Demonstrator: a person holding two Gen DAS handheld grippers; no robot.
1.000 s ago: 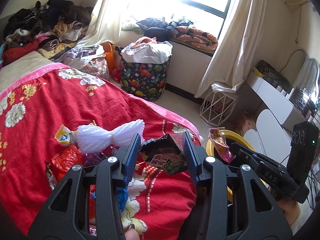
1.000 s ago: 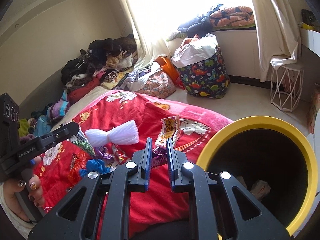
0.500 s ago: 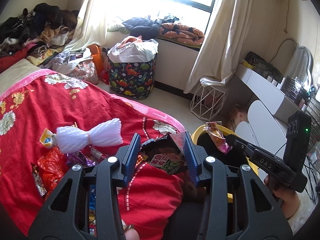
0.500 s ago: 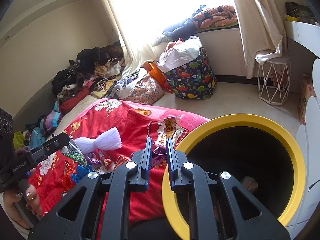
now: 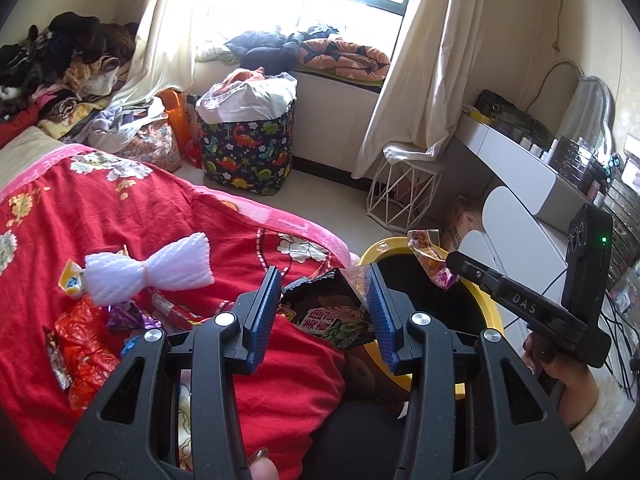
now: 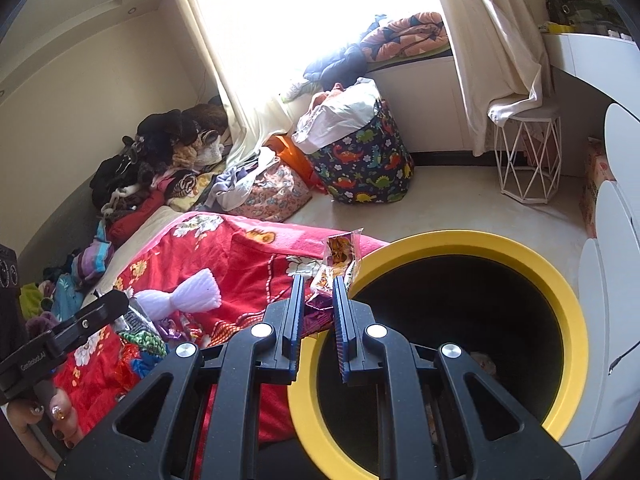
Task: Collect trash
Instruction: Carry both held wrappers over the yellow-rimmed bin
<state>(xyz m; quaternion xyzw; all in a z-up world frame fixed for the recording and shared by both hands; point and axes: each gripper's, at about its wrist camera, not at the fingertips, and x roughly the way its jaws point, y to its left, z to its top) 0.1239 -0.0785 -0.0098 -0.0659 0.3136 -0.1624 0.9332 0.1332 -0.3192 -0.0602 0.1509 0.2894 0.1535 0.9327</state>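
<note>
My left gripper (image 5: 324, 300) is shut on a dark snack bag (image 5: 334, 312) and holds it over the bed's edge, next to the yellow-rimmed black bin (image 5: 476, 312). My right gripper (image 6: 318, 304) is shut on an orange and purple wrapper (image 6: 338, 260) and holds it at the bin's near rim (image 6: 472, 240); the wrapper also shows in the left wrist view (image 5: 430, 258), above the bin. Several wrappers (image 5: 84, 344) and a white foam net (image 5: 152, 268) lie on the red floral blanket (image 5: 160, 208).
A dinosaur-print laundry bag (image 5: 248, 148) stands on the floor by the window seat. A white wire stool (image 5: 402, 196) is under the curtain. A white desk and chair (image 5: 516, 216) are right of the bin. Clothes (image 5: 60, 68) pile up at the bed's far end.
Both grippers have moved right, off the bed toward the bin, each with its wrapper. The right gripper now sits at the bin's rim, and the bin fills more of its view.
</note>
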